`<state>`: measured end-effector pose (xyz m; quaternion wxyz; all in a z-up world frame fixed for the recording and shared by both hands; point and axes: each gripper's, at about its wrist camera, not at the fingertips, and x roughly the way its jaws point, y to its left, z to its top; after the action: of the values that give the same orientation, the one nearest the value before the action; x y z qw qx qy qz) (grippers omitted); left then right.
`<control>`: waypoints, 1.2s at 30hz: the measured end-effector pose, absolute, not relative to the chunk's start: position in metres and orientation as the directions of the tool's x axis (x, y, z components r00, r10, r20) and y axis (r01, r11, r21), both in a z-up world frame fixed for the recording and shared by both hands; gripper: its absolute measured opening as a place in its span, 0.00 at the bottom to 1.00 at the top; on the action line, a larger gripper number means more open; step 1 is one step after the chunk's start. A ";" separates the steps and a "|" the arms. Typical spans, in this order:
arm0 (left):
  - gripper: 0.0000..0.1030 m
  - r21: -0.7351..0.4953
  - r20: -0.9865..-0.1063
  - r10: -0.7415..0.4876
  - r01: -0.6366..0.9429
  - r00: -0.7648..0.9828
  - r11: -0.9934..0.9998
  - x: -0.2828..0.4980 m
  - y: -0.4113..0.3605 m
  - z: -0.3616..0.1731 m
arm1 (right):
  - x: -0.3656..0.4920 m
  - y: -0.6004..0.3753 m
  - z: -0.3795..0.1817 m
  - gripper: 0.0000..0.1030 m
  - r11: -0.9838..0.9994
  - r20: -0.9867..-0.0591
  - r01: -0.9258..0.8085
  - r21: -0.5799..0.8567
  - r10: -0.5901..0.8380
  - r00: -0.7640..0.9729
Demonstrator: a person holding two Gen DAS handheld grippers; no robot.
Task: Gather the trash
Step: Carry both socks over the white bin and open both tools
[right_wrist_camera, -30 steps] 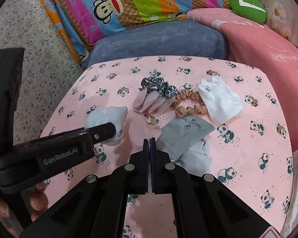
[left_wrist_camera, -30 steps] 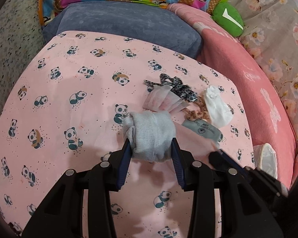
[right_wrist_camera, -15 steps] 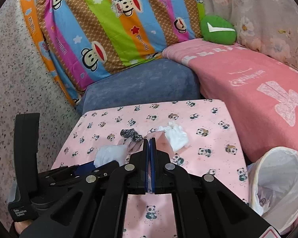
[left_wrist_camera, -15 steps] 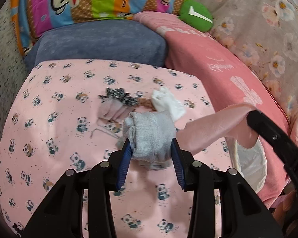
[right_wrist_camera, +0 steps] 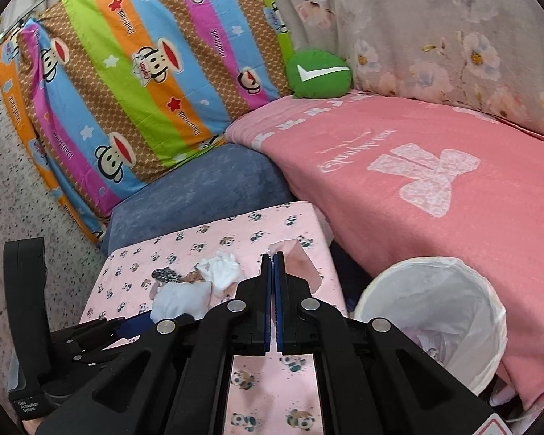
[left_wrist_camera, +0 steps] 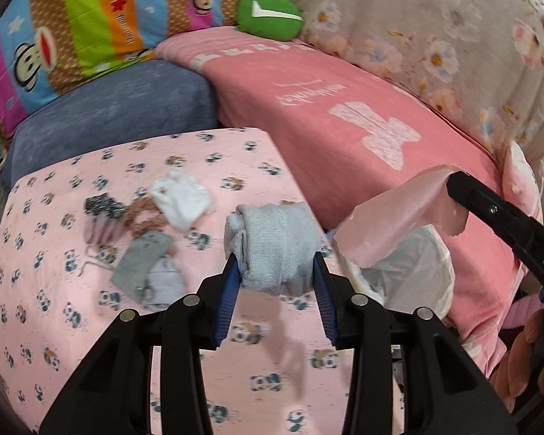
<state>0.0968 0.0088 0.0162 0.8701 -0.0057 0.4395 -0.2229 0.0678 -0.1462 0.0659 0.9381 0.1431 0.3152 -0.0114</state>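
Observation:
My left gripper [left_wrist_camera: 277, 272] is shut on a rolled grey sock [left_wrist_camera: 275, 243] and holds it above the right edge of the panda-print table [left_wrist_camera: 90, 326]. My right gripper [right_wrist_camera: 272, 257] is shut on a thin pink sheet [right_wrist_camera: 301, 264], which also shows in the left wrist view [left_wrist_camera: 399, 214], hanging over the white-lined bin [left_wrist_camera: 413, 275]. In the right wrist view the bin [right_wrist_camera: 431, 311] stands right of the table, down and to the right of the fingers. The left gripper and its sock [right_wrist_camera: 179, 299] show at lower left.
Still on the table are a white cloth [left_wrist_camera: 181, 199], a brown scrunchie [left_wrist_camera: 143, 214], a black-and-white scrunchie [left_wrist_camera: 103, 204], a grey pouch [left_wrist_camera: 141, 257] and pale pink pieces [left_wrist_camera: 101, 230]. A pink blanket [right_wrist_camera: 435, 181], blue cushion [right_wrist_camera: 199, 188] and striped pillow [right_wrist_camera: 127, 72] lie behind.
Both grippers have risen and swung right toward the bin, each carrying its item. The right gripper picked the pink sheet off the table; the left kept its hold on the sock.

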 end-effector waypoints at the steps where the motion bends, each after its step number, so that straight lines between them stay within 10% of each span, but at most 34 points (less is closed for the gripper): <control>1: 0.37 -0.207 -0.762 -0.402 0.397 0.507 0.894 0.095 0.001 0.017 | 0.063 -0.154 0.066 0.03 0.957 -0.594 0.125 0.262 0.058 0.803; 26: 0.40 -0.200 -0.790 -0.506 0.635 0.346 0.746 0.055 -0.142 0.002 | -0.002 -0.290 0.030 0.03 0.881 -0.632 0.365 0.302 -0.102 0.768; 30: 0.75 -0.176 -0.791 -0.475 0.601 0.385 0.780 0.056 -0.142 0.002 | -0.005 -0.292 0.029 0.11 0.871 -0.626 0.385 0.306 -0.120 0.770; 36: 0.78 -0.164 -0.787 -0.456 0.573 0.416 0.803 0.061 -0.134 0.002 | -0.006 -0.292 0.028 0.21 0.867 -0.624 0.392 0.308 -0.128 0.771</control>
<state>0.0612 -0.1344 0.0022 0.8388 0.0652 0.4451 -0.3067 -0.0059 -0.2916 0.0284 0.9161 0.2155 0.3070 -0.1419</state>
